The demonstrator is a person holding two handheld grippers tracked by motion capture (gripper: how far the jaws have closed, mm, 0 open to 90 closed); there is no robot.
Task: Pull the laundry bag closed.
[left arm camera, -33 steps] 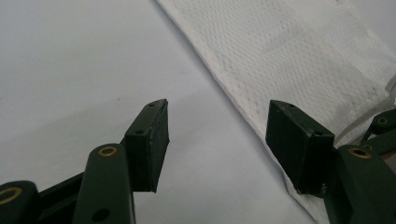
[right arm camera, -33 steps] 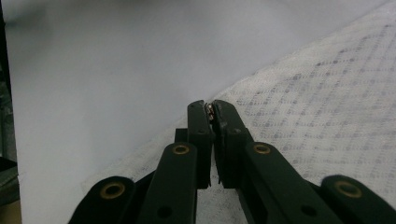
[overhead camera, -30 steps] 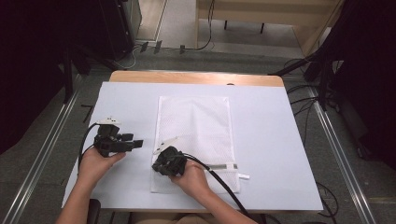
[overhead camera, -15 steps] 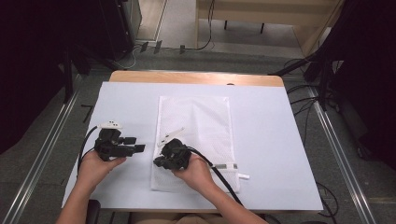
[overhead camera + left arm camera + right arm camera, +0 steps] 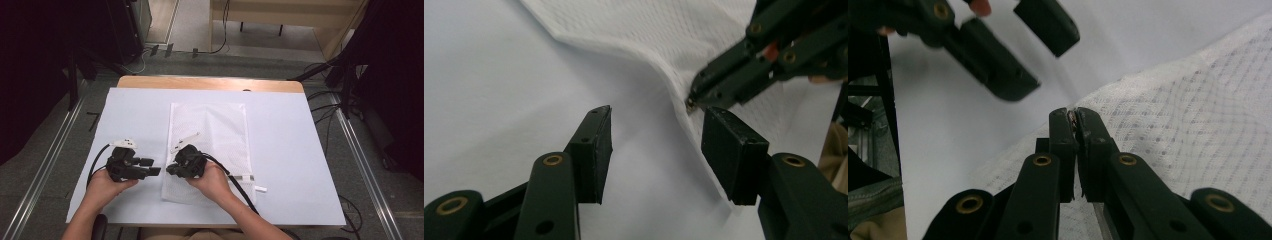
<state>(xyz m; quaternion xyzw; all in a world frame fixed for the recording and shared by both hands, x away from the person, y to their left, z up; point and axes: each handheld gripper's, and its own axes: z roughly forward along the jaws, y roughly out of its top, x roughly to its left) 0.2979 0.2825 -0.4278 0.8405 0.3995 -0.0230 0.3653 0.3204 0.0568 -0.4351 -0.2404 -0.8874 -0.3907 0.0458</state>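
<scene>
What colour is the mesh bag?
White mesh bag, with a fine dotted weave; right gripper view shows it best.

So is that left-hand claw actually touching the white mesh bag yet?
Apart. In the left gripper view the left gripper stands open, white table between its pads and the mesh bag, whose edge the shut right gripper has lifted. The left jaws have just been closing.

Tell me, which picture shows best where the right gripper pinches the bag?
The left gripper view: the right gripper clamps the bag by its lifted edge, seen side-on. The right gripper view shows shut jaws with mesh behind them. The high view shows the whole bag, but the hand hides the pinch.
</scene>
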